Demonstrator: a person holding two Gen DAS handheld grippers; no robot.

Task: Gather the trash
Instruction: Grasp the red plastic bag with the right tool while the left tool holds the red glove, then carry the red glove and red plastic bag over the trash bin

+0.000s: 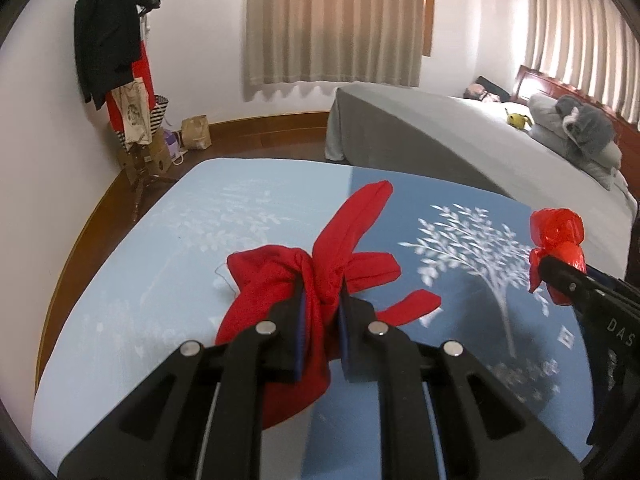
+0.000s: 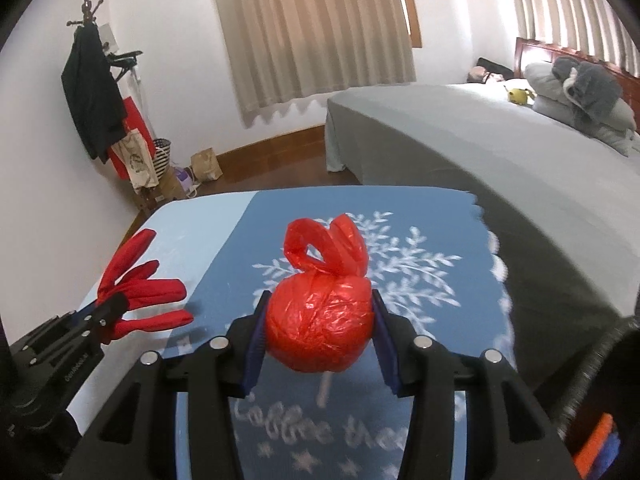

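My left gripper [image 1: 320,304] is shut on a red fabric glove [image 1: 280,280] and holds it above the blue cloth-covered table [image 1: 200,220]; the glove's fingers splay forward. The glove also shows in the right wrist view [image 2: 148,288], at the far left with the left gripper [image 2: 112,312]. My right gripper [image 2: 318,320] is shut on a tied red plastic trash bag [image 2: 320,328], a knotted ball with loop handles on top, held above the table [image 2: 420,240]. The bag also shows at the right edge of the left wrist view [image 1: 558,244], in the right gripper [image 1: 560,276].
A grey bed [image 1: 460,136] with pillows and a plush toy stands to the right of the table. A coat rack [image 1: 108,40] with clothes, bags and boxes stands in the far left corner. Curtains [image 1: 336,20] hang on the far wall.
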